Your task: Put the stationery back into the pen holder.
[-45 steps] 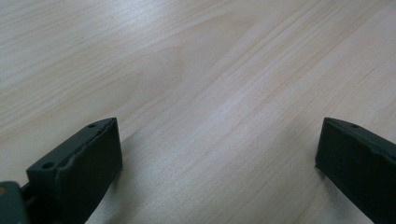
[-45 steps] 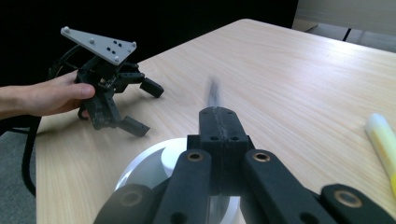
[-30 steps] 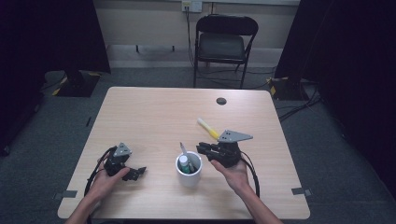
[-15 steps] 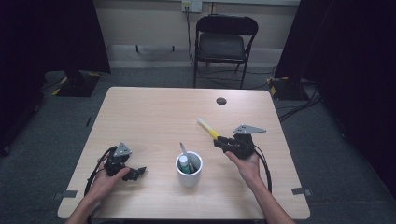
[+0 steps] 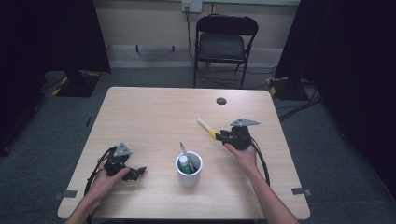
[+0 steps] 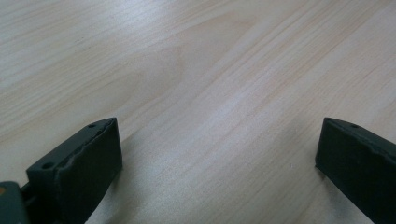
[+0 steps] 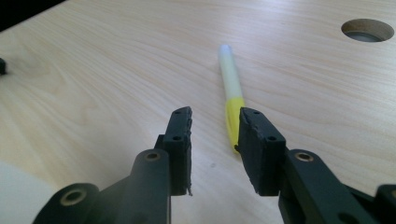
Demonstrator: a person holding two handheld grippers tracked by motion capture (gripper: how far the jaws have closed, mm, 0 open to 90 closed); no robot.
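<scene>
A white cup [image 5: 189, 169] with a couple of pens in it stands near the table's front middle. A marker with a yellow body and a white cap [image 5: 205, 127] lies flat on the wood to its upper right. My right gripper [image 5: 220, 136] sits low at the marker's yellow end. In the right gripper view the marker [image 7: 232, 91] runs away from my right gripper [image 7: 215, 135]; its near end tucks beside the right jaw, and the narrow open gap holds nothing. My left gripper [image 5: 136, 172] rests at the front left, and in its own view the left gripper [image 6: 219, 149] is wide open over bare wood.
A round cable hole [image 5: 221, 101] sits in the wooden table [image 5: 154, 112] toward the far side, also seen as the hole [image 7: 367, 30] beyond the marker. A black folding chair [image 5: 224, 44] stands behind the table. Cables trail from both grippers toward the front edge.
My right gripper has moved from beside the cup to the right and farther back, ending at the marker's yellow end. The left gripper has stayed put.
</scene>
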